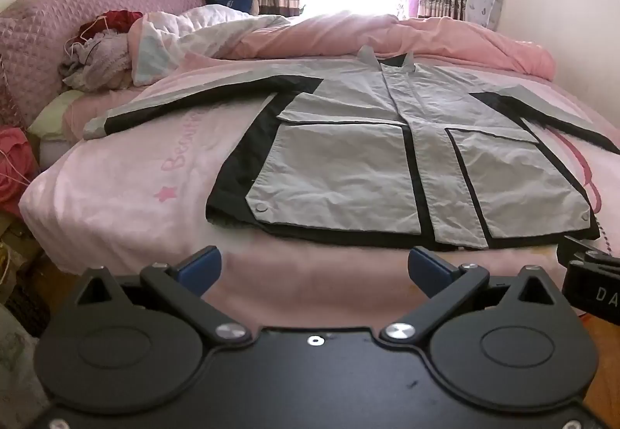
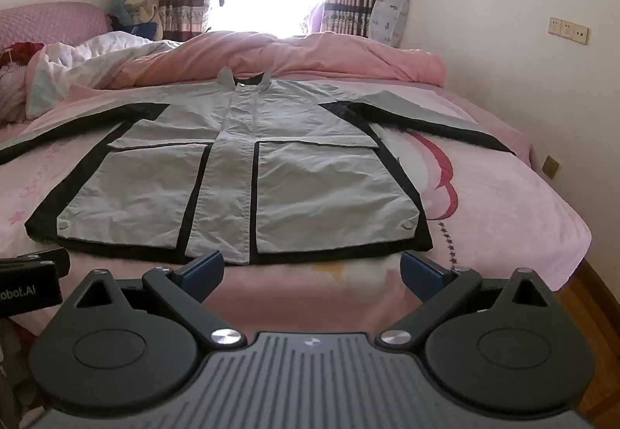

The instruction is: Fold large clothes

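Note:
A grey jacket with black trim [image 1: 348,165] lies flat and face up on the pink bed sheet [image 1: 128,173], sleeves spread to both sides, collar toward the window. It also shows in the right wrist view [image 2: 232,173]. My left gripper [image 1: 314,270] is open and empty, held just short of the jacket's hem near the bed's front edge. My right gripper [image 2: 312,272] is open and empty, also just short of the hem. The right gripper's body shows at the right edge of the left wrist view [image 1: 593,285].
A rumpled pink duvet [image 1: 387,37] lies behind the jacket. A pink quilted headboard [image 1: 77,14] and a pile of clothes [image 1: 100,53] are at the left. A wall [image 2: 523,53] bounds the bed on the right, with wooden floor [image 2: 596,312] beside it.

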The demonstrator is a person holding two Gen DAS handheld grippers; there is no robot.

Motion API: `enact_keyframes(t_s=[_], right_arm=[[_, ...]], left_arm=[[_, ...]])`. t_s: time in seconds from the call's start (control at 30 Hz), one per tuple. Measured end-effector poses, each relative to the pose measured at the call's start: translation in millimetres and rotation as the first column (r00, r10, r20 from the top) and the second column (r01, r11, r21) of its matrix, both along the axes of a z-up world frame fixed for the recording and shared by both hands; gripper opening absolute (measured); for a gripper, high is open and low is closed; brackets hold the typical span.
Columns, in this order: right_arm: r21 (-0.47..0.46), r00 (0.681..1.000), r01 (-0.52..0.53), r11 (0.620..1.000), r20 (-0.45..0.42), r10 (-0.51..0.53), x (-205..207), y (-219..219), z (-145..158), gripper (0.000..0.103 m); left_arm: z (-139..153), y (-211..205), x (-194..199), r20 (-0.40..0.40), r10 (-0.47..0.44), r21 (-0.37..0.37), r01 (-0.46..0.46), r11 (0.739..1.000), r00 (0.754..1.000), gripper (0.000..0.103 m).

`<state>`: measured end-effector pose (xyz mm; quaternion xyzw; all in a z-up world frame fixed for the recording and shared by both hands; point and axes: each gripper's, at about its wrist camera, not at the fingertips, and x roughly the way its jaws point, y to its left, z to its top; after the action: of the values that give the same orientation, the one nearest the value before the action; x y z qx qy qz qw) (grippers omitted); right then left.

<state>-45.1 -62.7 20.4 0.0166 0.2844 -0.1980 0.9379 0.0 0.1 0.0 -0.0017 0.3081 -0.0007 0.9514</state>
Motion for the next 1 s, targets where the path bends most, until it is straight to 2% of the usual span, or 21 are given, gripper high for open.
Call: enact_keyframes(t_s=[0.87, 1.0], right_arm=[[-0.003, 1.000, 0.000, 1.000, 0.006, 0.000, 1.7, 1.6, -4.2, 0.103], [-0.006, 1.000, -0.001, 1.000, 0.005, 0.001, -1.5, -1.8, 3.5, 0.103]], left_arm=[[3.3, -2.5, 0.0, 0.011, -0.008, 0.014, 0.008, 1.000, 1.000, 0.103], [4.0, -2.8, 0.2, 0.011, -0.010, 0.015, 0.010, 1.000, 1.000, 0.103]])
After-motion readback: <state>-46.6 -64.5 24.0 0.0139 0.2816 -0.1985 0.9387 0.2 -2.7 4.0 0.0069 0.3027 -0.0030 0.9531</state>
